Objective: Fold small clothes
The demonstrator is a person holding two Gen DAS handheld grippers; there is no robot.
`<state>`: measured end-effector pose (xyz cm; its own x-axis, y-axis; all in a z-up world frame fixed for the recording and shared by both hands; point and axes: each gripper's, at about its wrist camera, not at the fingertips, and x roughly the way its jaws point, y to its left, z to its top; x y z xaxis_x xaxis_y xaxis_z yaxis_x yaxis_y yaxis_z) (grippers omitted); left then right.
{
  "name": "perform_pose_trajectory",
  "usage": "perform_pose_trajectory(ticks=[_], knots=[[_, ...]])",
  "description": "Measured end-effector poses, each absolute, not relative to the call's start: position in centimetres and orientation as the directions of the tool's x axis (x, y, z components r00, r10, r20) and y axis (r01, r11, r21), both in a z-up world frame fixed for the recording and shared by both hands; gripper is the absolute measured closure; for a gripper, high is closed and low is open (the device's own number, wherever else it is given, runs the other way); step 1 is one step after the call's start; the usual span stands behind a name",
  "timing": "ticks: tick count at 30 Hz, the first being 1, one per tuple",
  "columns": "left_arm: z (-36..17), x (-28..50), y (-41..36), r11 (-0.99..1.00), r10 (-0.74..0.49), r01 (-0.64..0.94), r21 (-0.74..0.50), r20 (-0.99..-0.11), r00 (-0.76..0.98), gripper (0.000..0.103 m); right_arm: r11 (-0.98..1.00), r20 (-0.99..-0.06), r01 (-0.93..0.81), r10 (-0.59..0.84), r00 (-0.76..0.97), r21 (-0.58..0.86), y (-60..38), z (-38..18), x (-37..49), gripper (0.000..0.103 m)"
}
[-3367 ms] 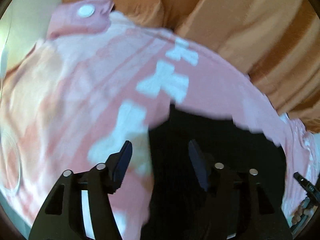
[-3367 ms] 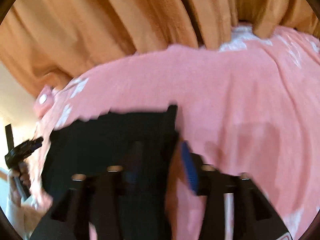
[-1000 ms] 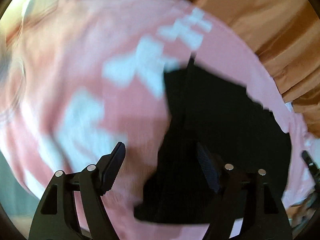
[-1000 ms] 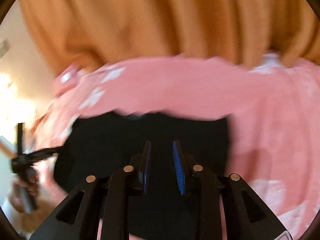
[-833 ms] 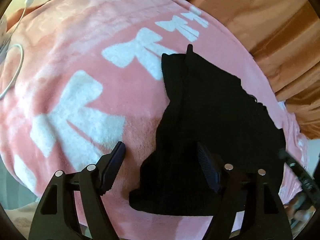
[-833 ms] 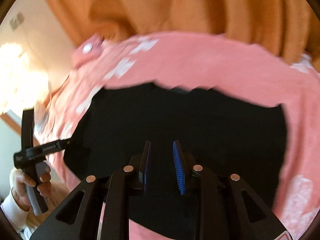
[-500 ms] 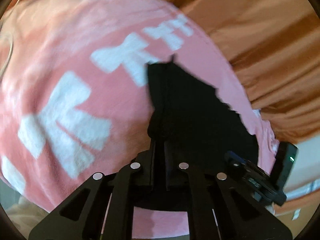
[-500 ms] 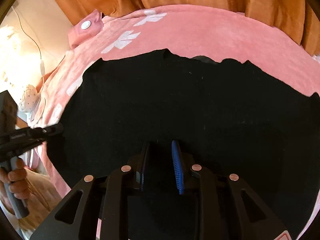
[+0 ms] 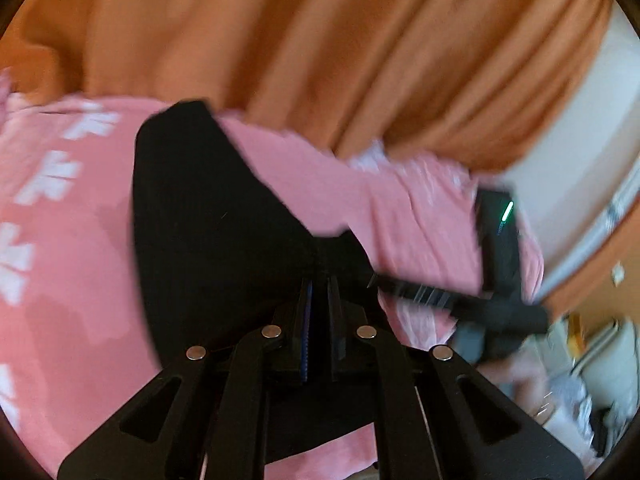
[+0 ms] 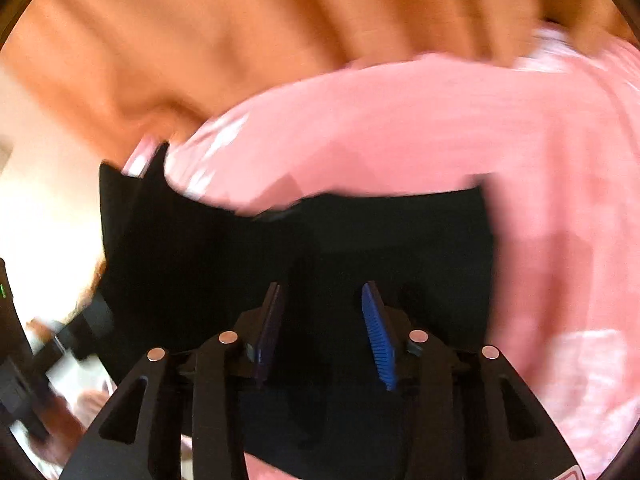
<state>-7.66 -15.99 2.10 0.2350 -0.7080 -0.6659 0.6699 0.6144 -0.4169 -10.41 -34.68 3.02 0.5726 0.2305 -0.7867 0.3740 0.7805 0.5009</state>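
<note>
A small black garment (image 9: 208, 216) lies on a pink blanket with white bows (image 9: 64, 240). My left gripper (image 9: 319, 280) is shut on a raised fold of the black cloth, which it holds up off the blanket. In the right wrist view the garment (image 10: 380, 240) spreads under my right gripper (image 10: 322, 292). Its jaws are opening, with black cloth below and between the blue pads (image 10: 378, 328) but not pinched. The right gripper's body (image 9: 500, 264), with a green light, shows at the right of the left wrist view. Both views are blurred by motion.
Orange fabric (image 9: 340, 48) hangs in folds behind the blanket (image 10: 420, 128). A pale wall and household clutter (image 9: 592, 360) show past the blanket's right end. The hand holding the left gripper (image 10: 44, 380) is at the lower left of the right wrist view.
My left gripper shut on the garment's near edge and swung up and to the right with it. My right gripper's jaws, narrow before, have spread apart over the cloth.
</note>
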Motion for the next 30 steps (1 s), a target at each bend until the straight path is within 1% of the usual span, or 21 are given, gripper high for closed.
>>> perform_pose_trajectory(ticks=[3, 5, 6, 7, 8, 9, 10, 12, 16, 18, 19, 20, 21, 22, 24, 25, 26, 27, 28, 29, 30], knots=[[-2.3, -9.5, -19.8, 0.600, -0.642, 0.721, -0.346, -0.746, 0.177, 0.093, 0.733, -0.781, 0.435, 0.208, 0.589, 0.523, -38.1, 2.5, -12.4, 0.060], [-4.3, -10.8, -19.9, 0.609, -0.610, 0.720, -0.332, -0.776, 0.158, 0.092, 0.723, -0.773, 0.434, 0.217, 0.597, 0.538, -38.9, 2.5, -12.9, 0.060], [-4.3, -11.7, -19.0, 0.602, -0.622, 0.721, -0.342, -0.767, 0.156, 0.086, 0.718, -0.767, 0.429, 0.226, 0.600, 0.548, -38.8, 2.6, -12.9, 0.058], [-3.8, -12.4, -18.1, 0.594, -0.631, 0.730, -0.337, -0.758, 0.164, 0.078, 0.713, -0.759, 0.418, 0.246, 0.603, 0.563, -38.8, 2.7, -13.0, 0.053], [-3.3, -12.9, -17.4, 0.584, -0.641, 0.742, -0.329, -0.748, 0.173, 0.073, 0.717, -0.750, 0.397, 0.265, 0.606, 0.574, -38.4, 2.9, -13.0, 0.050], [-2.6, -13.6, -16.5, 0.580, -0.650, 0.755, -0.306, -0.733, 0.201, 0.063, 0.724, -0.745, 0.379, 0.274, 0.608, 0.576, -38.0, 2.9, -12.8, 0.044], [-2.2, -13.8, -15.8, 0.584, -0.652, 0.758, -0.289, -0.723, 0.226, 0.060, 0.741, -0.744, 0.356, 0.280, 0.607, 0.570, -37.8, 3.3, -12.8, 0.040], [-1.9, -14.0, -14.6, 0.603, -0.646, 0.759, -0.247, -0.709, 0.282, 0.059, 0.761, -0.746, 0.321, 0.301, 0.594, 0.563, -36.4, 3.1, -11.9, 0.034], [-3.2, -13.6, -14.3, 0.651, -0.583, 0.738, -0.177, -0.740, 0.337, 0.058, 0.751, -0.754, 0.279, 0.409, 0.515, 0.598, -33.4, 0.5, -9.2, 0.034], [-4.0, -13.4, -13.7, 0.643, -0.590, 0.736, -0.214, -0.750, 0.298, 0.058, 0.762, -0.770, 0.265, 0.434, 0.467, 0.591, -31.8, -0.7, -7.9, 0.034], [-4.3, -13.8, -13.6, 0.630, -0.601, 0.741, -0.234, -0.752, 0.273, 0.058, 0.771, -0.778, 0.255, 0.440, 0.449, 0.583, -30.8, -1.3, -7.2, 0.036], [-4.5, -14.5, -13.8, 0.602, -0.612, 0.761, -0.244, -0.753, 0.243, 0.058, 0.787, -0.786, 0.238, 0.435, 0.440, 0.569, -29.9, -1.5, -6.7, 0.042], [-4.5, -15.3, -13.8, 0.582, -0.613, 0.780, -0.232, -0.754, 0.234, 0.058, 0.805, -0.791, 0.219, 0.420, 0.444, 0.551, -29.3, -1.4, -6.4, 0.079], [-4.5, -16.3, -13.8, 0.560, -0.615, 0.802, -0.208, -0.753, 0.235, 0.058, 0.817, -0.788, 0.193, 0.418, 0.452, 0.544, -28.8, -0.8, -6.1, 0.094], [-4.1, -17.0, -13.3, 0.548, -0.631, 0.812, -0.199, -0.736, 0.246, 0.058, 0.789, -0.725, 0.151, 0.447, 0.523, 0.596, -29.3, 1.6, -6.4, 0.095], [-3.5, -16.6, -12.6, 0.555, -0.648, 0.803, -0.218, -0.719, 0.253, 0.057, 0.777, -0.688, 0.118, 0.463, 0.558, 0.618, -29.8, 3.4, -7.0, 0.095], [-3.1, -16.0, -12.0, 0.570, -0.659, 0.787, -0.236, -0.704, 0.267, 0.055, 0.793, -0.679, 0.095, 0.445, 0.584, 0.602, -30.3, 4.7, -7.8, 0.096], [-2.8, -15.0, -11.2, 0.601, -0.663, 0.757, -0.258, -0.690, 0.291, 0.050, 0.833, -0.702, 0.103, 0.384, 0.599, 0.544, -30.8, 5.2, -8.5, 0.096], [-2.7, -14.2, -10.8, 0.619, -0.661, 0.738, -0.270, -0.687, 0.302, 0.049, 0.863, -0.740, 0.130, 0.330, 0.587, 0.488, -31.3, 4.7, -8.7, 0.094], [-2.8, -12.8, -10.3, 0.653, -0.645, 0.701, -0.286, -0.695, 0.318, 0.049, 0.879, -0.795, 0.174, 0.296, 0.529, 0.444, -31.9, 2.9, -8.5, 0.091], [-3.1, -11.5, -10.0, 0.685, -0.625, 0.666, -0.296, -0.709, 0.327, 0.049, 0.874, -0.824, 0.208, 0.299, 0.482, 0.439, -32.4, 1.4, -8.4, 0.088]])
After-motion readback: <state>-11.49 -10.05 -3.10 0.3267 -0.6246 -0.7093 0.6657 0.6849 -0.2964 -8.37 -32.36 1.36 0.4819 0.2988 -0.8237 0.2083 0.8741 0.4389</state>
